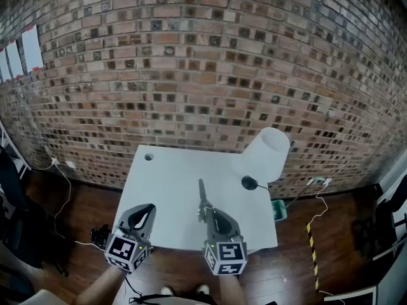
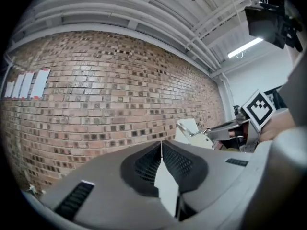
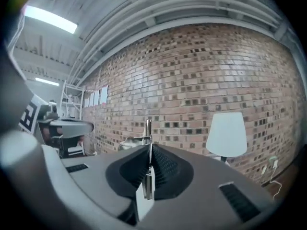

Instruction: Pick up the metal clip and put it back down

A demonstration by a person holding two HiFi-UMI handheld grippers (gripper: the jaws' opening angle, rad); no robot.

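- Find the right gripper (image 1: pixel 205 212) clenched on the metal clip (image 1: pixel 201 196), gripping the thin blade edge-on between the pads, with its tip toward 12 o'clock.
- Note the clip aloft over the white table (image 1: pixel 172 183), touching nothing but the pads; judge the lift as done and the set-down as the step ahead.
- Lower straight and slowly onto bare tabletop, well short of the lamp (image 1: pixel 267 154) at 2 o'clock.
- Hold the pinch firm until contact with the table; expect slipping or pivoting from so narrow a metal strip under a loose grip.
- Level the clip before contact, then part the jaws only a little and back away along the blade's line.
- Leave the left gripper (image 1: pixel 148 207) at 9 o'clock, jaws pressed together on nothing, out of the path.
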